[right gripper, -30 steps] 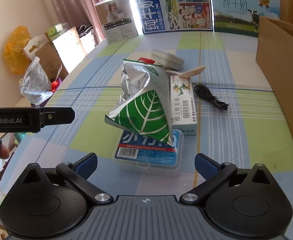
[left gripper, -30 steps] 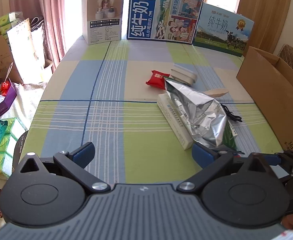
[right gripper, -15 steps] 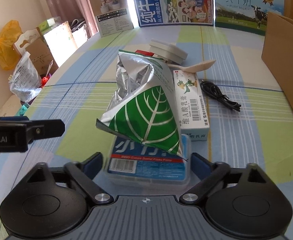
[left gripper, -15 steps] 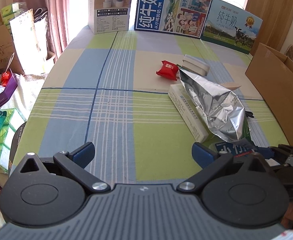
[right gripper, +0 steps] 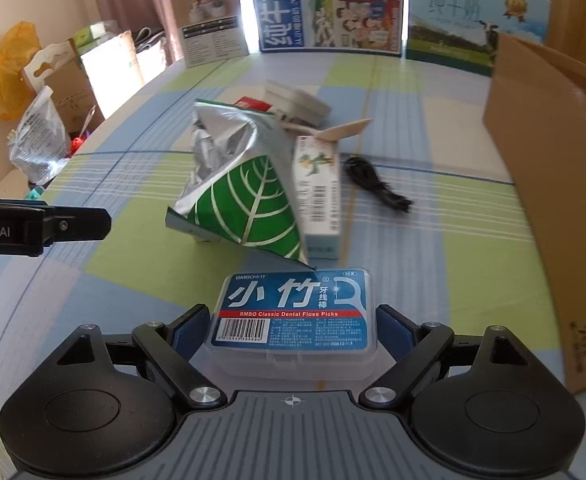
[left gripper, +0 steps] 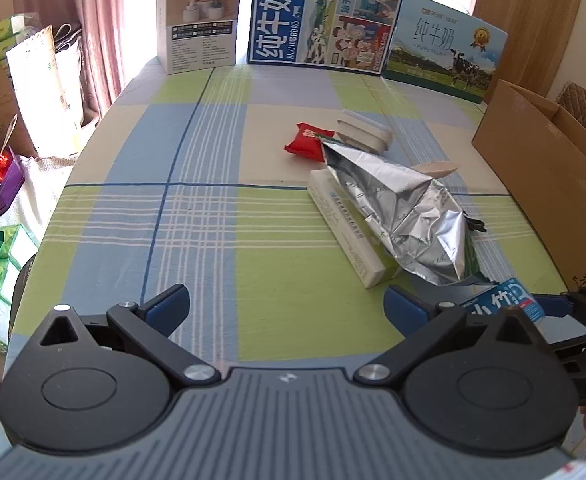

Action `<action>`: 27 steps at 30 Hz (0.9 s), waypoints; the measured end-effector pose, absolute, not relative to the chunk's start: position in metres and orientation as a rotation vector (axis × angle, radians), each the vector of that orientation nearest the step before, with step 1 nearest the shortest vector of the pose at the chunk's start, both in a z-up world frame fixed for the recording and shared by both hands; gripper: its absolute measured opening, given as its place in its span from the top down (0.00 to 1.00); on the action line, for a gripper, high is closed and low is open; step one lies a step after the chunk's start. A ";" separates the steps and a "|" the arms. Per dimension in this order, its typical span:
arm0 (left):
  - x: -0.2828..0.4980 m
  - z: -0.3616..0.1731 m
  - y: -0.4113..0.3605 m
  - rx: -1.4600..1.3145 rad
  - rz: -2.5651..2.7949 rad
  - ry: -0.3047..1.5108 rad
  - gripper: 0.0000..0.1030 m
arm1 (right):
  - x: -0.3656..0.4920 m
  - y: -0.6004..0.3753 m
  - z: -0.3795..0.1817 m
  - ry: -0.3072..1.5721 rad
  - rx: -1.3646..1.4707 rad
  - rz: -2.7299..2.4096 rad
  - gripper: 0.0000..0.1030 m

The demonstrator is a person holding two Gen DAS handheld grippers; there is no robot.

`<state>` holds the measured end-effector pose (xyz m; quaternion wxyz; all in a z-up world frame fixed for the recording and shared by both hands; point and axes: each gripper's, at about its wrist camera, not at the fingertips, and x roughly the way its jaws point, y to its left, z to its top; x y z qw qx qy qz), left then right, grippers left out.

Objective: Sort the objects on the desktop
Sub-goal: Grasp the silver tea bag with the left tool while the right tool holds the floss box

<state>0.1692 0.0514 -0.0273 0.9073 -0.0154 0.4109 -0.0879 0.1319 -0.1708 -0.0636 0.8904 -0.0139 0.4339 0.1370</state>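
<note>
1. Since the earlier frame, the dental floss box (right gripper: 293, 314) came out from under the foil snack bag (right gripper: 245, 184) and sat clear between your right gripper's (right gripper: 293, 330) pads.
2. Your right gripper clamped the box at both sides, near the cardboard carton (right gripper: 553, 200).
3. Your left gripper (left gripper: 287, 306) stood spread wide, holding nothing, above the checked tablecloth (left gripper: 197, 216).

Between the right tool's (right gripper: 292, 334) blue pads sits a clear floss box (right gripper: 292, 312) with a blue label, red stripe and white characters. Just ahead, a silver bag (right gripper: 237, 184) bears a green leaf with white veins. The tabletop (left gripper: 197, 216) cloth is checked green, blue and cream. Ahead and rightward: black cable (right gripper: 377, 186), brown carton (right gripper: 549, 200).
</note>
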 end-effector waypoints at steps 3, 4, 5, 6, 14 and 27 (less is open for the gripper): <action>0.169 -0.023 0.044 -0.032 -0.191 0.842 0.01 | 0.128 -0.184 -0.056 0.880 -0.031 0.257 0.17; 0.169 -0.021 0.042 -0.033 -0.195 0.840 0.01 | 0.127 -0.187 -0.053 0.871 -0.033 0.248 0.17; 0.170 -0.019 0.039 -0.035 -0.199 0.838 0.02 | 0.126 -0.192 -0.050 0.861 -0.033 0.241 0.17; 0.170 -0.017 0.037 -0.039 -0.204 0.836 0.02 | 0.126 -0.196 -0.047 0.853 -0.032 0.235 0.17; 0.188 -0.005 0.015 -0.099 -0.252 0.825 0.02 | 0.149 -0.222 -0.037 0.823 0.015 0.232 0.17; 0.235 -0.023 -0.015 -0.188 -0.277 0.871 0.02 | 0.183 -0.225 -0.053 0.845 -0.031 0.289 0.17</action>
